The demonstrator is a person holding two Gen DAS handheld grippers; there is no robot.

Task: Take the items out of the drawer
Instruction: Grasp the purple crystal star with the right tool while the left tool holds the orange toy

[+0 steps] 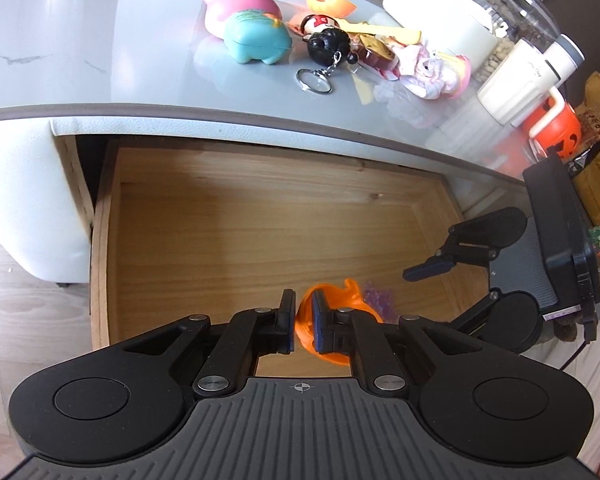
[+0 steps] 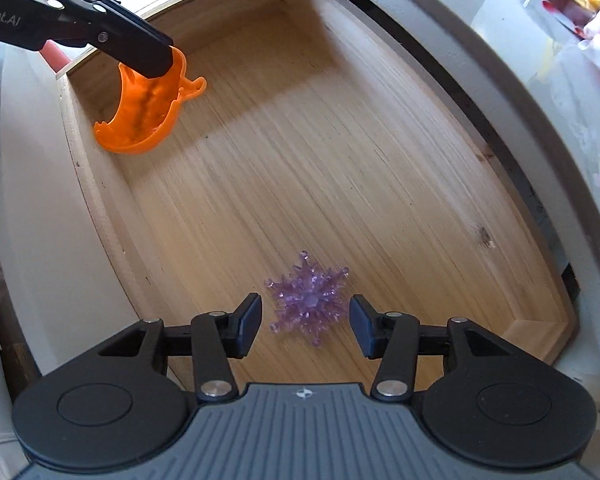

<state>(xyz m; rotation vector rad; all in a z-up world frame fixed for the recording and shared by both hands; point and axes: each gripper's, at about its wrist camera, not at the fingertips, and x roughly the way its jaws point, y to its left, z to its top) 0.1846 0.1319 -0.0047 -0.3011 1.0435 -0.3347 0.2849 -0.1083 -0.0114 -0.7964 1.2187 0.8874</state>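
Over drawer (image 2: 340,160) — right gripper (image 2: 304,322) pointing down, agape

The left gripper (image 1: 300,326) is matte black plastic: a ribbed dark-grey deck bearing a small white crosshair mark, two round side housings, linkage arms on silver screw heads, and blue-edged finger pads (image 1: 286,320). The right gripper (image 2: 304,326) is built alike. White lettering "Robot.AI" marks the left one's side.
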